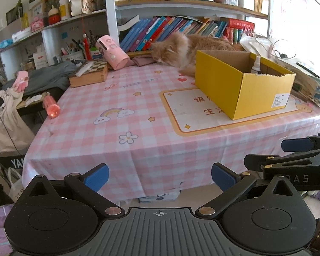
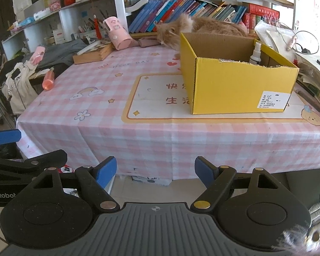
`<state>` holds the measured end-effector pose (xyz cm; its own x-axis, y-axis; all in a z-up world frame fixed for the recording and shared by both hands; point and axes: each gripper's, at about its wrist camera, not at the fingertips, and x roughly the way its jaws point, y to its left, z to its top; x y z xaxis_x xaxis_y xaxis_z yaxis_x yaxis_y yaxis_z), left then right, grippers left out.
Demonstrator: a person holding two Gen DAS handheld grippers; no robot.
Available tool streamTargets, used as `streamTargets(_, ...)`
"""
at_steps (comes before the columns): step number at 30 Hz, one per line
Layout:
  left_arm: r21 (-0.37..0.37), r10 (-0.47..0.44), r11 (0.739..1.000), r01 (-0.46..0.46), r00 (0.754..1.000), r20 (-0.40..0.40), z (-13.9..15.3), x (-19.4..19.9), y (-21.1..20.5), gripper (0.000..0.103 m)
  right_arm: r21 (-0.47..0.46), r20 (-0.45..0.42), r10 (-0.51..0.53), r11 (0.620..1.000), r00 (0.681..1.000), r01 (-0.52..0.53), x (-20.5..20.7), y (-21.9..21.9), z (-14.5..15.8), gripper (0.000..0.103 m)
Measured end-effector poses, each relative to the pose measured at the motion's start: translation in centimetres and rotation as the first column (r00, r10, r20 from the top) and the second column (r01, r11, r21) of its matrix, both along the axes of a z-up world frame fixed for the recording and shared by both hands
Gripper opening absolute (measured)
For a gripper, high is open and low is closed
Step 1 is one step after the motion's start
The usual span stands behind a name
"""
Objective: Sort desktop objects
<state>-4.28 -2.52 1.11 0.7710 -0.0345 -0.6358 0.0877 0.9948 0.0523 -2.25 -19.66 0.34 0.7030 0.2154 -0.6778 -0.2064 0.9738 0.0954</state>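
Note:
An open yellow cardboard box stands on the right half of the pink checked tablecloth, with a white spray bottle upright inside it. A pink-orange bottle lies by the table's left edge. A pink canister lies tipped at the back beside a wooden chessboard box. My left gripper and my right gripper hover before the table's front edge, side by side, both open and holding nothing.
An orange cat lies asleep behind the box. Shelves of books line the back. Papers and cables are heaped at the right. Clothes and bags crowd the left side beyond the table.

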Motion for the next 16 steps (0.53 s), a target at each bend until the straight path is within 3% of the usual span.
streamTargets(16, -0.020, -0.016, 1.000, 0.016, 1.000, -0.002, -0.18, 0.18, -0.01, 0.103, 0.004, -0.017, -0.001, 1.000, 1.000, 0.001, 0.07, 0.13, -0.41, 0.079)
